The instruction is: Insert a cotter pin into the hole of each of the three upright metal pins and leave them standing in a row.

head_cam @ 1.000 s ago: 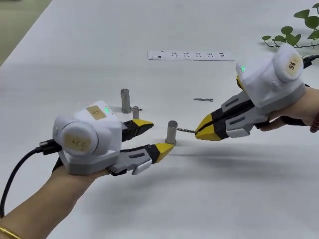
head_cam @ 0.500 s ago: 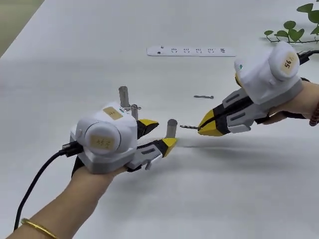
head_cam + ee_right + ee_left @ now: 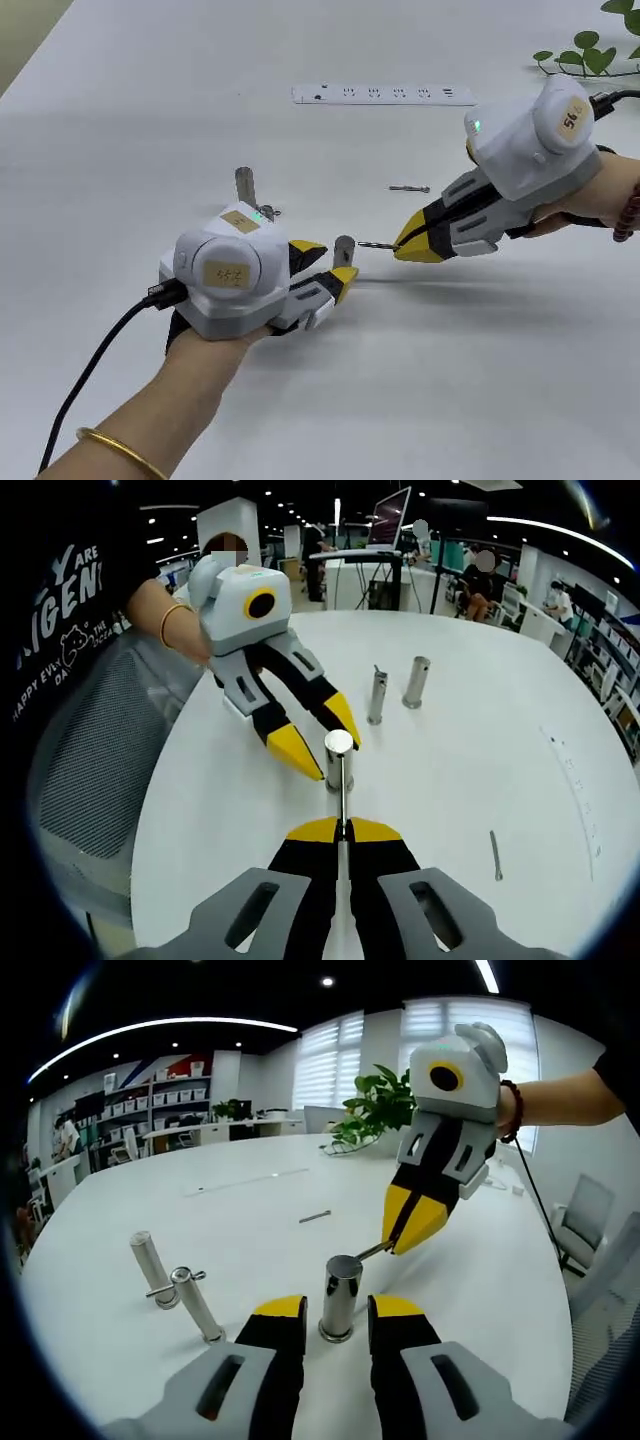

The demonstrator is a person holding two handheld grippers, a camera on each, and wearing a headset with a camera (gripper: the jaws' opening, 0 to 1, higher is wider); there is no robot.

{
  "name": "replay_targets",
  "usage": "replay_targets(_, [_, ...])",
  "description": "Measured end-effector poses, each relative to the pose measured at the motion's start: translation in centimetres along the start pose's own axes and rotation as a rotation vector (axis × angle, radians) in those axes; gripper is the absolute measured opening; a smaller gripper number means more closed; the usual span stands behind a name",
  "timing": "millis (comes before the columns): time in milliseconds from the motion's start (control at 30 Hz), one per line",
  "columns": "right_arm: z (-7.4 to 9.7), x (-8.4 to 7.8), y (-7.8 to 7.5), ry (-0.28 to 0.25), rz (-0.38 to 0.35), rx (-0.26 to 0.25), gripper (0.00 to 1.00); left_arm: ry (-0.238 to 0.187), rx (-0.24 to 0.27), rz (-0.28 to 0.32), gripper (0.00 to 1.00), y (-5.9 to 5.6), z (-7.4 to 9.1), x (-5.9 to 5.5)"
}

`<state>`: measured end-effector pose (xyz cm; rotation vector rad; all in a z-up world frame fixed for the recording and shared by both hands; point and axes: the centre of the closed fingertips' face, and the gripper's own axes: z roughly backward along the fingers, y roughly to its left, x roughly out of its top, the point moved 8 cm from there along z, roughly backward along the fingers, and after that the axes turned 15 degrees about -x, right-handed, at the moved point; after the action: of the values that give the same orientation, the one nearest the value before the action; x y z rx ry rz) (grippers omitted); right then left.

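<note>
Closer, cotter pin (image 3: 160,1289) through middle pin (image 3: 200,1310).

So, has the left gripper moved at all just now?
Yes. The left gripper has closed in on the nearest upright pin, now straddling it.

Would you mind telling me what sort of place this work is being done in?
Probably an open-plan office or lab: a big white table, shelves of boxes along one wall, blinds on the windows, and a monitor further back.
</note>
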<state>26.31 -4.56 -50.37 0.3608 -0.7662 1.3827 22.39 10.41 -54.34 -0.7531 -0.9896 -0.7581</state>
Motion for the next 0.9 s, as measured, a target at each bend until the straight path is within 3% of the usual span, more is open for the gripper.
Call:
replay_targets(267, [-0.2, 0.1, 0.1, -0.005, 0.009, 0.01, 0.0, 0.021, -0.005, -0.013, 0.18, -0.4, -0.6, -0.2])
replay_targets(900, [-0.3, 0.2, 0.2, -0.008, 0.034, 0.019, 0.0, 0.05, 0.015, -0.028, 0.1, 0.0, -1.4, -0.4])
